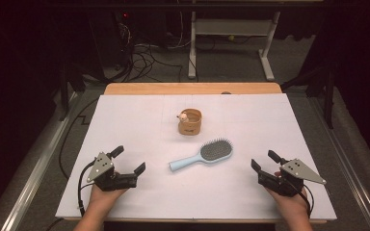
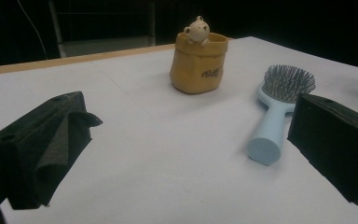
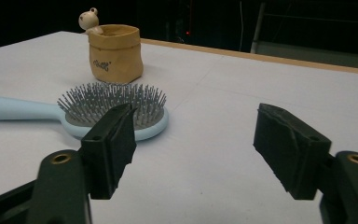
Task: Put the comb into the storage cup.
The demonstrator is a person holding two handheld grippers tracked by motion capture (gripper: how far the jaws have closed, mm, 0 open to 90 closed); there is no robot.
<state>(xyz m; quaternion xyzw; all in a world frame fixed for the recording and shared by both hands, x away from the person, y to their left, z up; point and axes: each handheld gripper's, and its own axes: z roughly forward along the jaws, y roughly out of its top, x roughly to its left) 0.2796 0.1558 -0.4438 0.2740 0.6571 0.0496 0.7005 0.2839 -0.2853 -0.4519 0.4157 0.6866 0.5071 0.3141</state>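
Left tool [image 1: 127, 160]: held low near the front left corner of the bench [image 1: 125, 115], jaws spread apart, nothing between them, aimed toward the middle of the white surface. Right tool [image 1: 264, 161]: held low near the front right corner, jaws apart too, gap bare, no pad touching anything.

Light blue hairbrush [image 1: 203, 156]: flat on the bench, bristles up, roughly midway between both tools and well apart from each. Head toward the right and slightly farther back, handle slanting down toward the front left. From the left gripper view, round handle end [image 2: 264, 150] nearest, just beside the right-hand jaw in the picture, bristled head beyond. From the right gripper view, bristled head [image 3: 114, 109] partly behind the left-hand jaw, handle stretching off to the picture's left.

Tan pouch-shaped cup [image 1: 189, 121]: upright farther back on the bench, near the centre, apart from the hairbrush, with a small pale bear figure [image 2: 197, 31] peeking over its rim and dark lettering on its side.

Beyond the bench's wooden far edge: dark floor, cables, white legs of another bench.
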